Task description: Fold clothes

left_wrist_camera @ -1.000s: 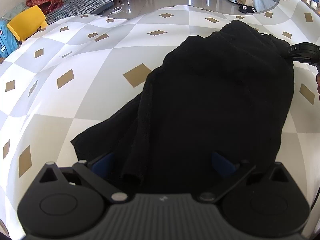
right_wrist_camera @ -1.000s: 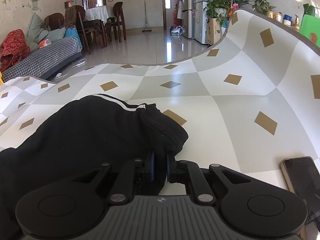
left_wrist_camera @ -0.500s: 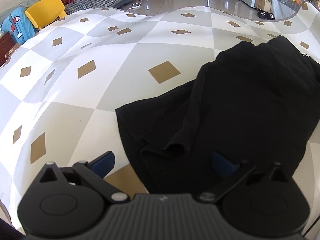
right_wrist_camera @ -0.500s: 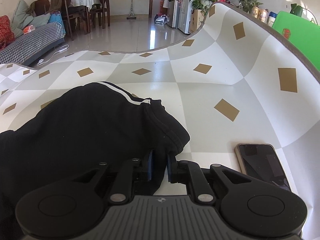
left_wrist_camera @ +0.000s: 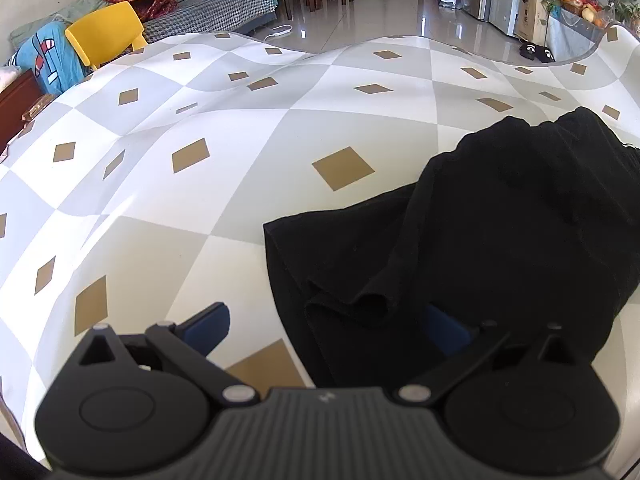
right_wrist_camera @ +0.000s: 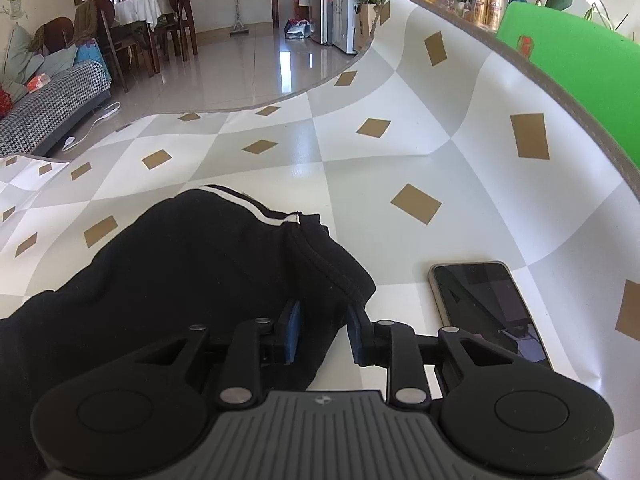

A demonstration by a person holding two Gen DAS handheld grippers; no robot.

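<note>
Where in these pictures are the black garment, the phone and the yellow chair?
black garment [right_wrist_camera: 192, 264]: right wrist view, on its upper fold below the white stripe.
phone [right_wrist_camera: 486, 308]: right wrist view, middle of its dark screen.
yellow chair [left_wrist_camera: 106, 30]: left wrist view, on its backrest.

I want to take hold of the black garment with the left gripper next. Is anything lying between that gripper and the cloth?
Nothing visible does. The left gripper has its jaws wide apart right at the near edge of the black garment, with only bare checkered tablecloth beside it. The phone lies off on the garment's other side.
</note>
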